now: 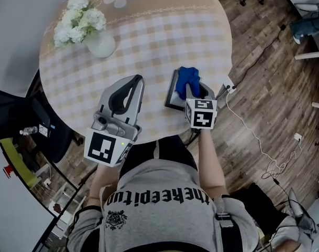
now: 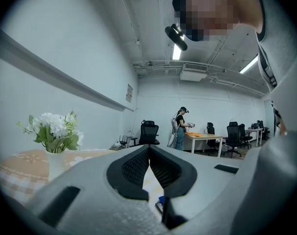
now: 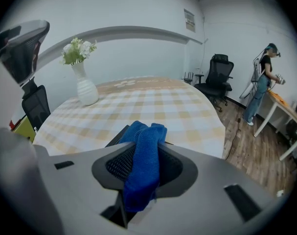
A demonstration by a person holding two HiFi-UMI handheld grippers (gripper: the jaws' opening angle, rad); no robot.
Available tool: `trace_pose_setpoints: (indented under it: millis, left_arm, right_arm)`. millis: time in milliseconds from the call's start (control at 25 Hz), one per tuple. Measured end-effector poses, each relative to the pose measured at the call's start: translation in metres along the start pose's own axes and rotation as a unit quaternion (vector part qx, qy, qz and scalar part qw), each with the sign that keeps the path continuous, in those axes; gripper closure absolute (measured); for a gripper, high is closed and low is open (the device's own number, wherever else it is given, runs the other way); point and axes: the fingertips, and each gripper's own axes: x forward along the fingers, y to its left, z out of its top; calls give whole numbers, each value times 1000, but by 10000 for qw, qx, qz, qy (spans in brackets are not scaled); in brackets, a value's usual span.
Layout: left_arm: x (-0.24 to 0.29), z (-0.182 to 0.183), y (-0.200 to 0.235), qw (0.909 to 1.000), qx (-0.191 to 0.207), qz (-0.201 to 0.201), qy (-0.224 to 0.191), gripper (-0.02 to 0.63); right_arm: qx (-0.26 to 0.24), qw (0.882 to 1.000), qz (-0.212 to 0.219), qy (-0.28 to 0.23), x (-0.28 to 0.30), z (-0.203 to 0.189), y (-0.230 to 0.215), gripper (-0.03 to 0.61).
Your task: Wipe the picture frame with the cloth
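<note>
A dark picture frame (image 1: 173,92) lies flat near the front right edge of the round checked table (image 1: 148,41). My right gripper (image 1: 194,88) is over it, shut on a blue cloth (image 1: 188,79) that bunches on top of the frame. In the right gripper view the cloth (image 3: 144,160) hangs between the closed jaws, and a corner of the frame (image 3: 118,136) shows beyond it. My left gripper (image 1: 137,80) hovers over the table left of the frame, shut and holding nothing (image 2: 149,151). Through its gap a bit of the cloth (image 2: 161,199) shows.
A white vase of white flowers (image 1: 99,42) stands at the table's far left. A white power strip and cable (image 1: 228,86) lie on the wood floor right of the table. A black chair (image 1: 20,121) is at the left. A person (image 3: 263,77) stands far off by desks.
</note>
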Motion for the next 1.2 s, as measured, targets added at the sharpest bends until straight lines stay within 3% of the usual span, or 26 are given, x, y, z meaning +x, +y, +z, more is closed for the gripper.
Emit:
trace_pose_setpoints:
  millis: [440, 1200]
  left_arm:
    - [8, 2, -21, 9998, 42, -205, -38, 595]
    - [7, 5, -39, 9971, 22, -748, -124, 595]
  right_arm:
    - [457, 9988, -118, -99, -17, -13, -30, 459]
    - [462, 9986, 235, -95, -47, -51, 3, 460]
